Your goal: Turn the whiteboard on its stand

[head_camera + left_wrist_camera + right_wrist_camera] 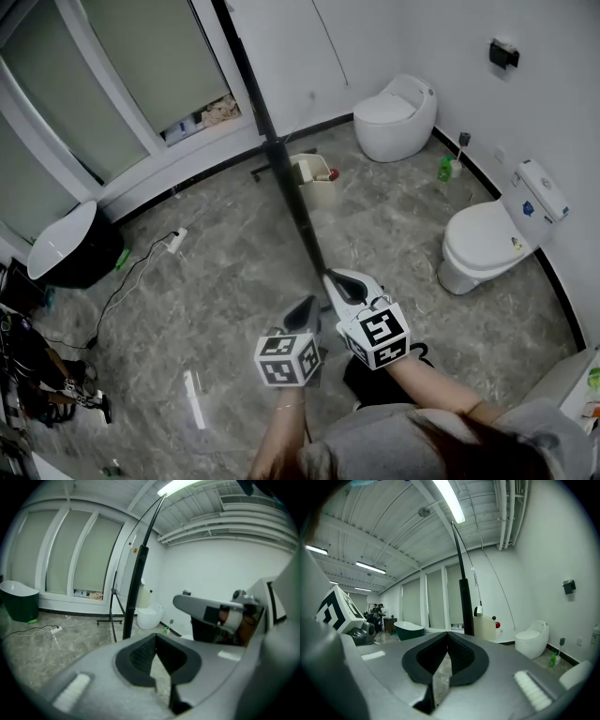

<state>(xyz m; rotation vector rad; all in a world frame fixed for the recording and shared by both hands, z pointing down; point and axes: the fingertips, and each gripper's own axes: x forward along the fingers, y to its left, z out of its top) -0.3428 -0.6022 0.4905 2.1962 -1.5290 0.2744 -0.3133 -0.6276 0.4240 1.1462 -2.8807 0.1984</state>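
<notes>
The whiteboard point(281, 159) shows edge-on as a long dark strip that runs from the top of the head view down to my grippers. It appears as a tall black post in the left gripper view point(136, 588) and the right gripper view point(465, 604). A black foot of its stand point(261, 172) rests on the floor. My right gripper point(342, 281) is shut and empty, its tip right at the board's near end; touching or not, I cannot tell. My left gripper point(305, 314) is just left of it, also shut, with nothing between its jaws.
Two white toilets point(398, 112) point(487, 239) stand along the right wall, with a green bottle point(445, 169) between them. A beige bin point(314, 180) sits behind the board. A dark green bathtub point(70, 248) and a power strip with cable point(176, 242) lie to the left.
</notes>
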